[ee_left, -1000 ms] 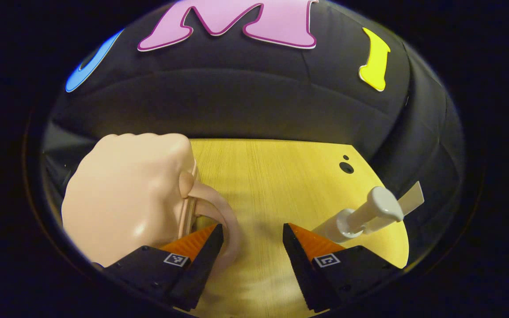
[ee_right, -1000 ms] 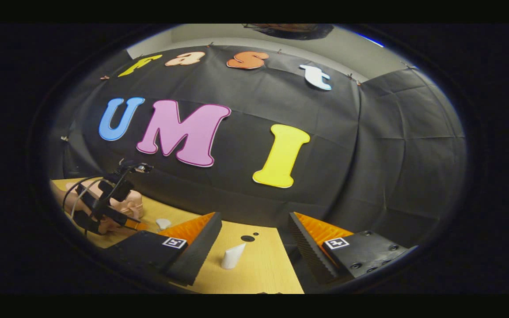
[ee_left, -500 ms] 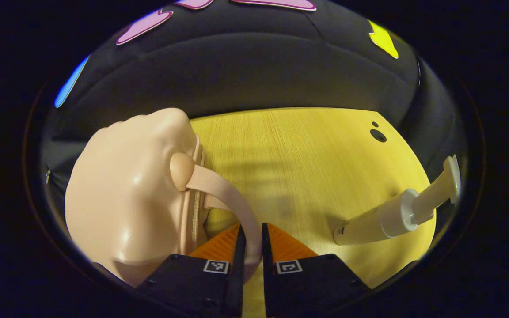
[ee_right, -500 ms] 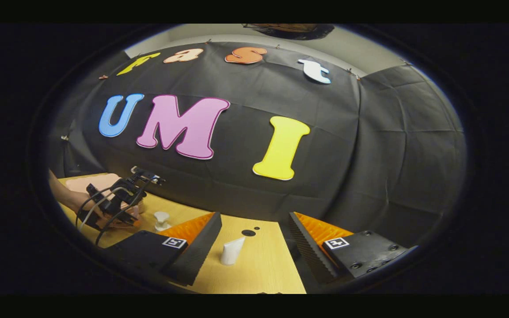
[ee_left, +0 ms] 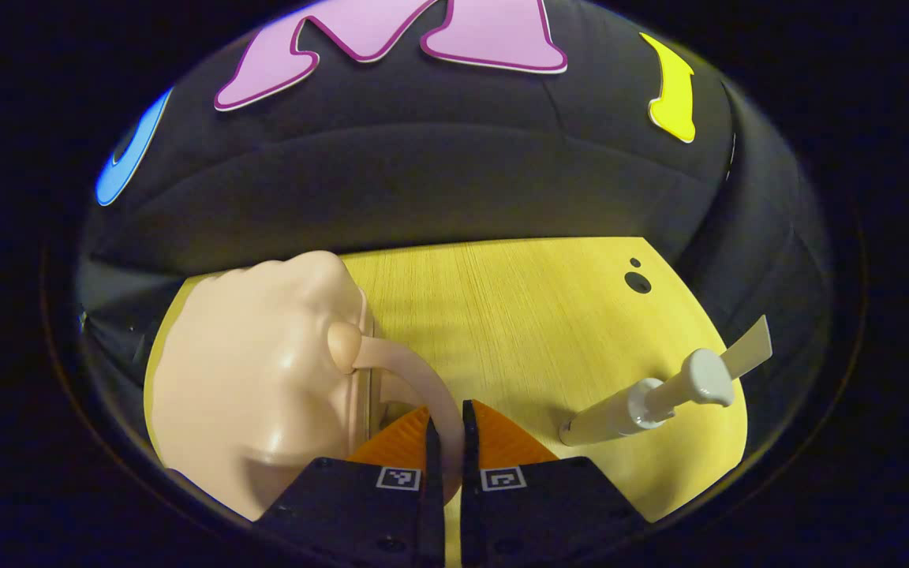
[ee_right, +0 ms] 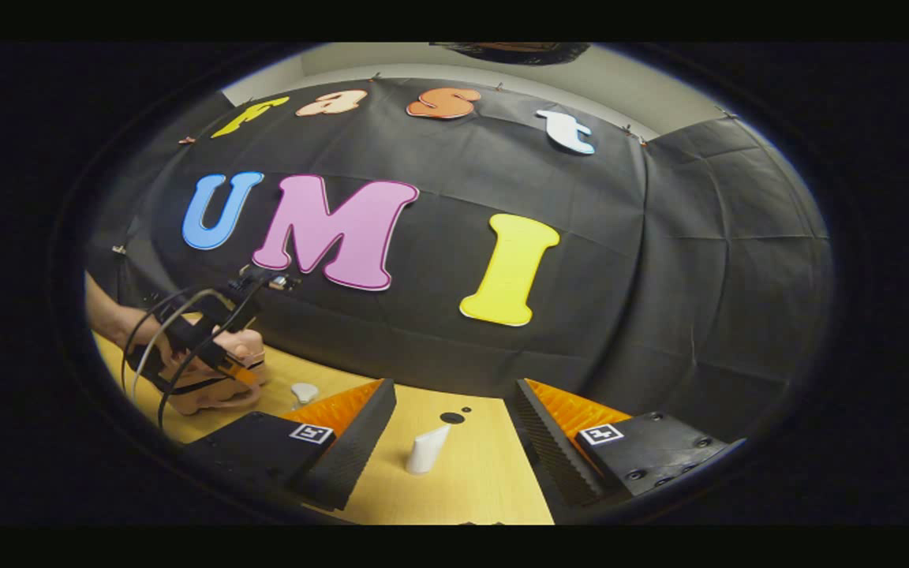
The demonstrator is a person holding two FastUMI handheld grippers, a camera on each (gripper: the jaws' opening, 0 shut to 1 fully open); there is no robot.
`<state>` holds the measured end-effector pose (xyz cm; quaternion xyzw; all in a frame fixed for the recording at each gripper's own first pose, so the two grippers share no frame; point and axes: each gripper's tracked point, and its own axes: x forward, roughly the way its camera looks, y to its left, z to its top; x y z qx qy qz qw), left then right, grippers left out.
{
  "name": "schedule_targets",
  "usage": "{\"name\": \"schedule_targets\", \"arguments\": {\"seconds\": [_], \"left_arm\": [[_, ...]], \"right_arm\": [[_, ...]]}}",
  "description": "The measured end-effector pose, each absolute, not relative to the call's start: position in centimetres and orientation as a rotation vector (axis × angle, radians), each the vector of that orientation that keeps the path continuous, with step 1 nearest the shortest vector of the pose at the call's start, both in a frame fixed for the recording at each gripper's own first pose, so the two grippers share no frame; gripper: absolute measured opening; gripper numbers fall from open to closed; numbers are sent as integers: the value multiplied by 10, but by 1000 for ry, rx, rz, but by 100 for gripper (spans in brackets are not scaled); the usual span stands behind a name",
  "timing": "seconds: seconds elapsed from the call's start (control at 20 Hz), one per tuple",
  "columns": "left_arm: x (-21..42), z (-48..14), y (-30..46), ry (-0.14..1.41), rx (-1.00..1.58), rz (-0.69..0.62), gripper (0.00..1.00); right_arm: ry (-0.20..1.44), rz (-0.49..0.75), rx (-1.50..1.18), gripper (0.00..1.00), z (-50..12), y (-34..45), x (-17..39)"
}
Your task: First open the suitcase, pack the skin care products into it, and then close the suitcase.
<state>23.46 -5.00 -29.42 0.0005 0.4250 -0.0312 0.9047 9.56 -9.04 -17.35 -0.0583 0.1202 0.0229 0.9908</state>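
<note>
Glossy smooth plastic suitcase [ee_left: 249,394]; matt wood-grain table [ee_left: 502,315]; smooth plastic tube [ee_left: 644,398].

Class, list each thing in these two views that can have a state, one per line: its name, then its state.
Small peach hard-shell suitcase: closed, resting on the wooden table.
Peach suitcase handle: clamped between the jaws.
Left gripper: shut on the handle.
Right gripper: open, holding nothing.
White pump bottle: lying on its side on the table.
White tube: standing on the table, leaning.
</note>
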Motion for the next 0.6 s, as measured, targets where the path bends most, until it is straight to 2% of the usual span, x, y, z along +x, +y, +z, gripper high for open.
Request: {"name": "schedule_targets", "arguments": {"seconds": [0.25, 0.6], "left_arm": [[234, -213, -8, 838, -2, -78, 13], [218, -130, 123, 792, 166, 1, 13]], "right_arm": [[209, 97, -111, 96, -151, -51, 98], [173, 103, -88, 96, -123, -13, 99]]}}
